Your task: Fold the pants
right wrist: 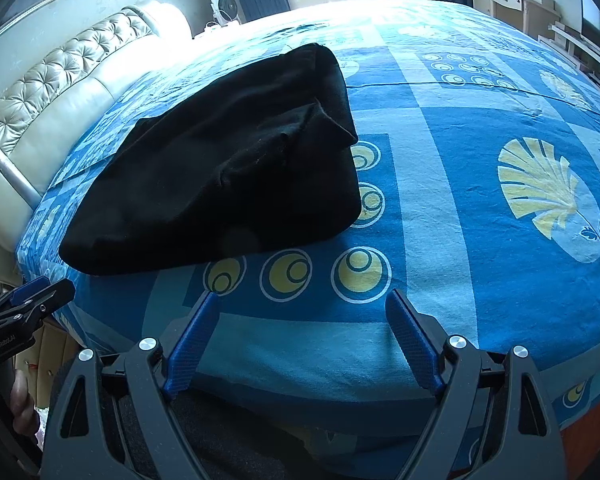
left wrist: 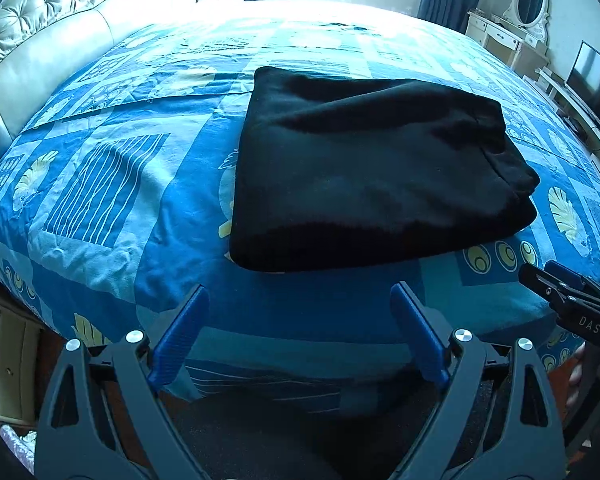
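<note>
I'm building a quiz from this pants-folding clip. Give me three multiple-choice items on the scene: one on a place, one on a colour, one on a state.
1. Where do the pants lie?
A. On the floor
B. On the bedspread
C. On the dresser

2. What colour are the pants?
A. Black
B. Red
C. White

3. How is the left gripper in its own view?
A. Shut on the pants
B. Shut, empty
C. Open, empty

Answers:
1 B: the folded bundle rests on the blue patterned bedspread.
2 A: the fabric is black in both views.
3 C: its blue fingers stand wide apart, short of the pants; the right gripper looks the same.
</note>
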A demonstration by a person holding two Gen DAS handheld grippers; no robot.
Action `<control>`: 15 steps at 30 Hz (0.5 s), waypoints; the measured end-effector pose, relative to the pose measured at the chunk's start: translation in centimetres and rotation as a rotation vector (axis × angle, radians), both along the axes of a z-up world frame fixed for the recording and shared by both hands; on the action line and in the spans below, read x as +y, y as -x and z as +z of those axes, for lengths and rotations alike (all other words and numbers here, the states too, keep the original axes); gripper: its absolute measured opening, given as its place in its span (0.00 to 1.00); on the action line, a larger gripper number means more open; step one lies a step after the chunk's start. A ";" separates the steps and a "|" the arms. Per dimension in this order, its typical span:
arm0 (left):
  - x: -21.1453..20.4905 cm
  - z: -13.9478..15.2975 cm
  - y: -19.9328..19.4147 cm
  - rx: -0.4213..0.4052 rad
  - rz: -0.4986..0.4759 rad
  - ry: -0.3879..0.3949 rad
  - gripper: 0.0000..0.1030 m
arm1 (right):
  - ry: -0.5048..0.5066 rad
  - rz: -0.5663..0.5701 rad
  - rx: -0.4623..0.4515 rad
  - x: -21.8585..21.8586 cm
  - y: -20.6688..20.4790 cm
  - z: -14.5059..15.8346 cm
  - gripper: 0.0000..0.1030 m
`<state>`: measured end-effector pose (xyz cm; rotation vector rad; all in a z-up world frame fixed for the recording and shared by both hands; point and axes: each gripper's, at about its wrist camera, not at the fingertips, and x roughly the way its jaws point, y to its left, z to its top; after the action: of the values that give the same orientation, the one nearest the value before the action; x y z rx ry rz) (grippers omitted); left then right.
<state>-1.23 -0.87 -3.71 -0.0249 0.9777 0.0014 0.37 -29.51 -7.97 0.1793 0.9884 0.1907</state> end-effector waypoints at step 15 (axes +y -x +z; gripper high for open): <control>-0.6 0.2 0.3 -0.015 -0.004 -0.037 0.89 | 0.009 0.002 -0.001 0.0 0.1 0.0 0.81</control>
<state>-1.52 -1.46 -3.46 0.0115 0.9629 0.0159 0.23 -29.56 -7.93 0.1699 0.9878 0.1876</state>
